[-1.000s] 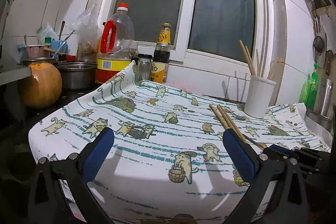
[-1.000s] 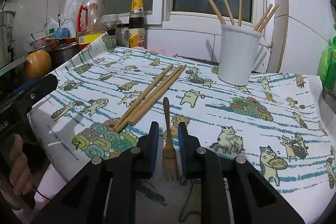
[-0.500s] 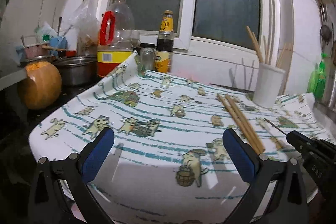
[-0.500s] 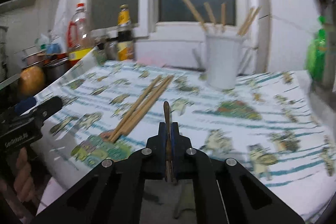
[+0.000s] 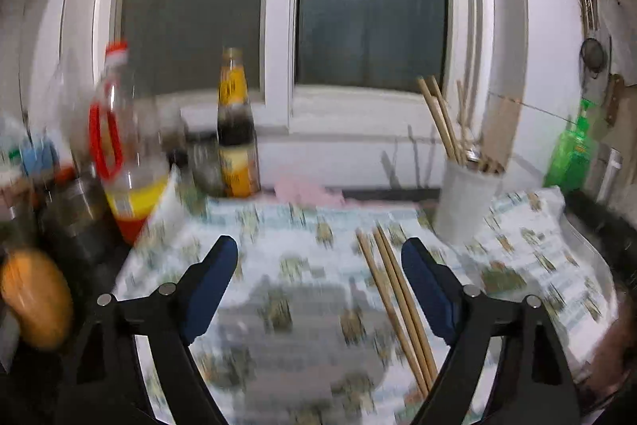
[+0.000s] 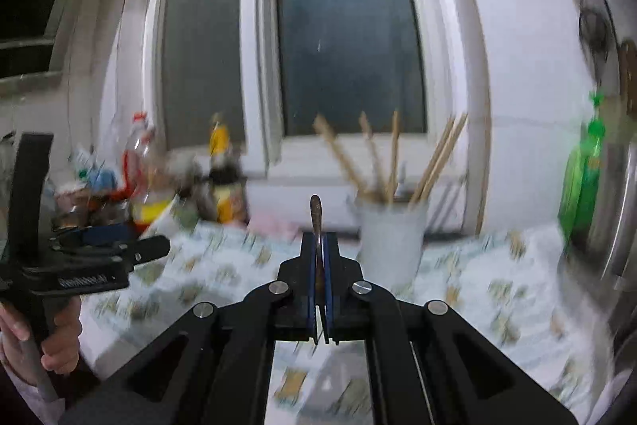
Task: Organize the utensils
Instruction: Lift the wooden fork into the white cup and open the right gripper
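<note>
My right gripper (image 6: 317, 245) is shut on a wooden fork (image 6: 315, 214), whose handle sticks up and forward above the cat-print cloth (image 6: 477, 289). The white holder cup (image 6: 392, 239) with several chopsticks stands just ahead to the right. My left gripper (image 5: 318, 265) is open and empty above the cloth (image 5: 278, 257). Three loose chopsticks (image 5: 398, 301) lie on the cloth just inside its right finger. The cup (image 5: 464, 202) shows at the back right in the left wrist view. The left gripper (image 6: 91, 257) also appears at the left of the right wrist view.
An oil bottle (image 5: 119, 154), a dark sauce bottle (image 5: 237, 142), jars and a steel pot (image 5: 75, 222) crowd the back left. An orange pumpkin (image 5: 36, 297) sits at the left edge. A green soap bottle (image 6: 581, 178) stands at the right by the sink.
My right gripper closed on the fork and lifted it off the cloth toward the cup. My left gripper moved forward and right, up to the loose chopsticks.
</note>
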Motion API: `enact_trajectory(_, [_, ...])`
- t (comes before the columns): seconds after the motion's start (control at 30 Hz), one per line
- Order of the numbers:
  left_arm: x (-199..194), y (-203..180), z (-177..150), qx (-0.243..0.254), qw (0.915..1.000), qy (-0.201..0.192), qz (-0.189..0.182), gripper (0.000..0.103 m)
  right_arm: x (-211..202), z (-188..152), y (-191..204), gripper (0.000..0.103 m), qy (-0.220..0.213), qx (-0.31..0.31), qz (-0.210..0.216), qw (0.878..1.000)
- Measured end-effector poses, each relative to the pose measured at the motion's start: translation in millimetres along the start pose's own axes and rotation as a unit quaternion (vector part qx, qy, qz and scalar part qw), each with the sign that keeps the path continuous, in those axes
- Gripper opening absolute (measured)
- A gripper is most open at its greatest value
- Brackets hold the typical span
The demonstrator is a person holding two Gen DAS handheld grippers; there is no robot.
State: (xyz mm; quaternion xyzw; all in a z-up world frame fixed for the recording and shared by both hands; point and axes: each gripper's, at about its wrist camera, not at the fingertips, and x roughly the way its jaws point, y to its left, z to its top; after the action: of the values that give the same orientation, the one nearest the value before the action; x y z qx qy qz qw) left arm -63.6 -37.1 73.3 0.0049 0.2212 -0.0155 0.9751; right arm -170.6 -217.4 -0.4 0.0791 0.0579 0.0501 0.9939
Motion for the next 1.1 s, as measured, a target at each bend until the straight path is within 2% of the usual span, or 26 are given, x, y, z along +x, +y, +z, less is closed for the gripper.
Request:
enact_trajectory(0.13, [11, -6, 26, -0.006, 0.9994, -0.033, -0.002, 0.082, 34, 45, -23, 0.004, 0.019, 0.013, -0.006, 1.0])
enact_trajectory(0.17, [19, -6, 33, -0.008, 0.9995, -0.028, -0.01, 0.082, 46, 52, -29, 0.004, 0.022, 0.017, -0.015, 1.0])
enact_trajectory(0.23, [39, -11, 49, -0.012, 0.9994, -0.013, -0.031, 0.08, 71, 63, -39, 0.004, 0.015, 0.014, -0.006, 1.0])
enact_trajectory(0.3, [57, -16, 60, -0.01, 0.9993, -0.02, -0.029, 0.079, 98, 65, -44, 0.004, 0.018, 0.001, -0.008, 1.0])
enact_trajectory(0.33, [64, -20, 63, -0.001, 0.9994, -0.024, -0.025, 0.079, 118, 63, -48, 0.004, 0.032, 0.002, -0.019, 0.999])
enact_trajectory(0.4, [78, -23, 66, 0.007, 0.9992, -0.03, -0.025, 0.079, 149, 56, -55, 0.004, 0.073, 0.017, -0.002, 0.997])
enact_trajectory(0.47, [88, -18, 62, -0.009, 0.9985, -0.024, -0.049, 0.079, 172, 47, -60, 0.004, 0.094, 0.022, -0.002, 0.995])
enact_trajectory(0.5, [94, -16, 59, -0.017, 0.9976, -0.015, -0.065, 0.079, 181, 43, -61, 0.004, 0.097, 0.016, -0.02, 0.995])
enact_trajectory(0.53, [99, -14, 56, -0.023, 0.9968, -0.007, -0.076, 0.079, 186, 39, -62, 0.004, 0.101, 0.012, -0.03, 0.994])
enact_trajectory(0.63, [112, -12, 48, -0.022, 0.9959, 0.007, -0.088, 0.079, 194, 33, -67, 0.004, 0.113, 0.014, -0.016, 0.993])
enact_trajectory(0.73, [118, -11, 39, -0.016, 0.9962, -0.003, -0.085, 0.079, 206, 28, -69, 0.004, 0.127, 0.011, -0.014, 0.992])
enact_trajectory(0.83, [126, -9, 32, -0.023, 0.9953, 0.012, -0.093, 0.079, 212, 23, -70, 0.004, 0.14, 0.024, -0.006, 0.99])
enact_trajectory(1.1, [124, -6, 29, -0.025, 0.9955, 0.013, -0.091, 0.079, 204, 23, -73, 0.004, 0.145, 0.036, 0.015, 0.989])
